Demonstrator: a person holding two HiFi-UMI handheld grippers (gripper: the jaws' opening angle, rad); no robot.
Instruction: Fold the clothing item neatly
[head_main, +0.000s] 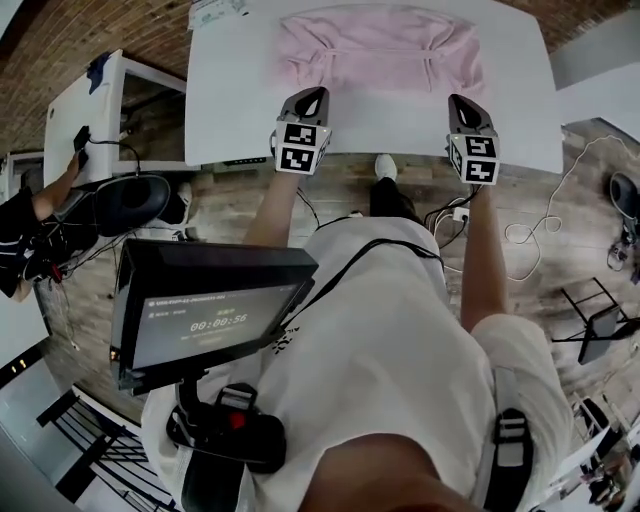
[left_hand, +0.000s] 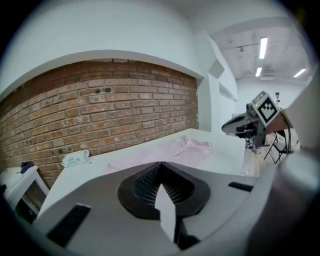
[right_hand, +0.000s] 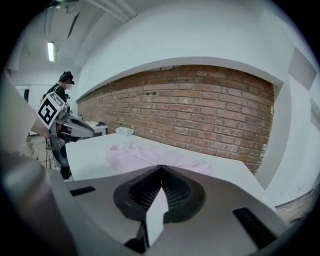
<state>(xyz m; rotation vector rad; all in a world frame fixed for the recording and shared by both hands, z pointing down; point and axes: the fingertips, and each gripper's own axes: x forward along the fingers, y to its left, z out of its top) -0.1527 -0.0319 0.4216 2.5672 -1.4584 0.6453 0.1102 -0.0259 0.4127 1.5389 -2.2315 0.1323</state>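
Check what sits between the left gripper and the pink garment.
Nothing: only bare white tabletop separates the left gripper from the pink garment. The left gripper view shows it best, and the head view agrees.

garment (head_main: 380, 50) on table (head_main: 230, 100), far side | wipes pack (head_main: 218, 10) at far edge, left of garment

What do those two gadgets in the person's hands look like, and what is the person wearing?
Both the left gripper and the right gripper have smooth grey shells, black ribbed pads that taper to a point, and a white cube printed with black square markers. The person wears a white short-sleeved shirt, with a thin black cable running across it.
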